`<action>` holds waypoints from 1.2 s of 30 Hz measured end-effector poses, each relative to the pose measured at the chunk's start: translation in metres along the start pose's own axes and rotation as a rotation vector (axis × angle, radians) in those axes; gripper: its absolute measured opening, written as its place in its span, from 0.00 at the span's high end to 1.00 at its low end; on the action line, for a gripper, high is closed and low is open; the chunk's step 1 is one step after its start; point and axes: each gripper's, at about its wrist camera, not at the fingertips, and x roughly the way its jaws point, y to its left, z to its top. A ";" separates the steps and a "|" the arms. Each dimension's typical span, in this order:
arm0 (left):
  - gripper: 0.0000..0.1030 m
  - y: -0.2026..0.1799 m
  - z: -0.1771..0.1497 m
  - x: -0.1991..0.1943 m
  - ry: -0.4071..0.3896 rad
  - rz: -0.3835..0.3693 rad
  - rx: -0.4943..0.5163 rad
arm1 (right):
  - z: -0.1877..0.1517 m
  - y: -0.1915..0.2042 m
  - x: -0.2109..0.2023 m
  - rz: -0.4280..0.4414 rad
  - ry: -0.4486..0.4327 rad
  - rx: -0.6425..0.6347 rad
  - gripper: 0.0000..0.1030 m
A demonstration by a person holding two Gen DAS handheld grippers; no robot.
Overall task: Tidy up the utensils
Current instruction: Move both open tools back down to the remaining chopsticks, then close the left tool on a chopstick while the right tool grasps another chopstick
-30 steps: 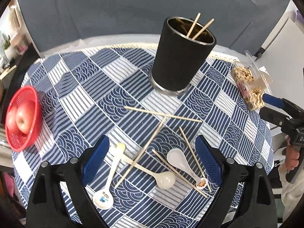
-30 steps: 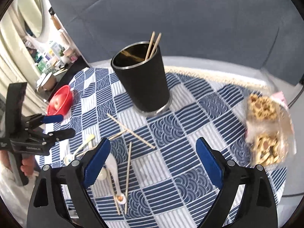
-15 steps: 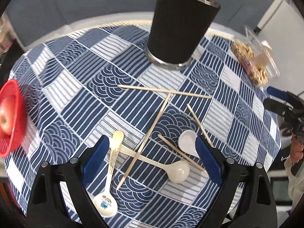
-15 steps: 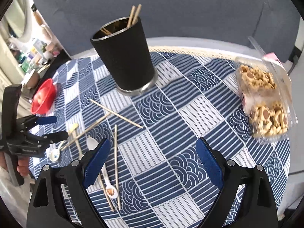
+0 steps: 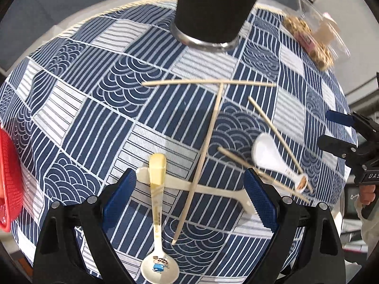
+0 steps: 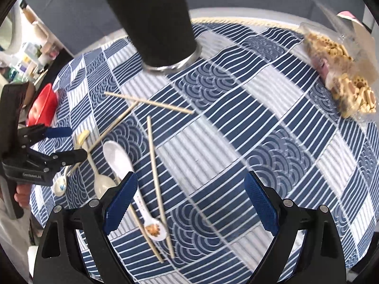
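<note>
A black utensil cup (image 5: pixel 213 7) (image 6: pixel 158 26) stands at the far side of the blue patterned tablecloth (image 5: pixel 94 108). Several wooden chopsticks (image 5: pixel 206 146) (image 6: pixel 155 165) and three white spoons lie scattered in front of it. A cartoon-print spoon (image 5: pixel 157 213) and a plain cream spoon (image 5: pixel 201 188) lie crossed between my left gripper's fingers. A third white spoon (image 5: pixel 272 158) (image 6: pixel 123 165) lies to the right. My left gripper (image 5: pixel 189 201) is open low over the spoons. My right gripper (image 6: pixel 189 201) is open and empty, its left finger beside the white spoon.
A red basket (image 5: pixel 9 179) (image 6: pixel 43 106) sits at the table's left edge. A clear plastic box of biscuits (image 5: pixel 312 30) (image 6: pixel 341 80) sits at the far right. The table edge curves close behind both grippers.
Both grippers have moved forward and down toward the utensils. The cup has slid to the top of both views and its rim is now cut off in the left view. Nothing was taken hold of.
</note>
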 end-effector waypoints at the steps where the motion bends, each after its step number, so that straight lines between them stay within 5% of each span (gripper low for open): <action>1: 0.13 0.000 0.000 0.002 0.004 0.001 0.010 | -0.001 0.002 0.004 -0.002 0.007 0.008 0.16; 12: 0.09 0.000 0.019 0.029 0.075 0.032 0.141 | -0.009 0.007 0.035 -0.055 -0.002 0.114 0.13; 18: 0.04 -0.014 0.019 0.038 0.038 0.096 0.254 | -0.009 0.032 0.051 -0.205 0.018 -0.027 0.07; 36: 0.04 -0.015 0.016 0.041 0.018 0.088 0.284 | -0.006 0.030 0.054 -0.210 0.016 0.015 0.06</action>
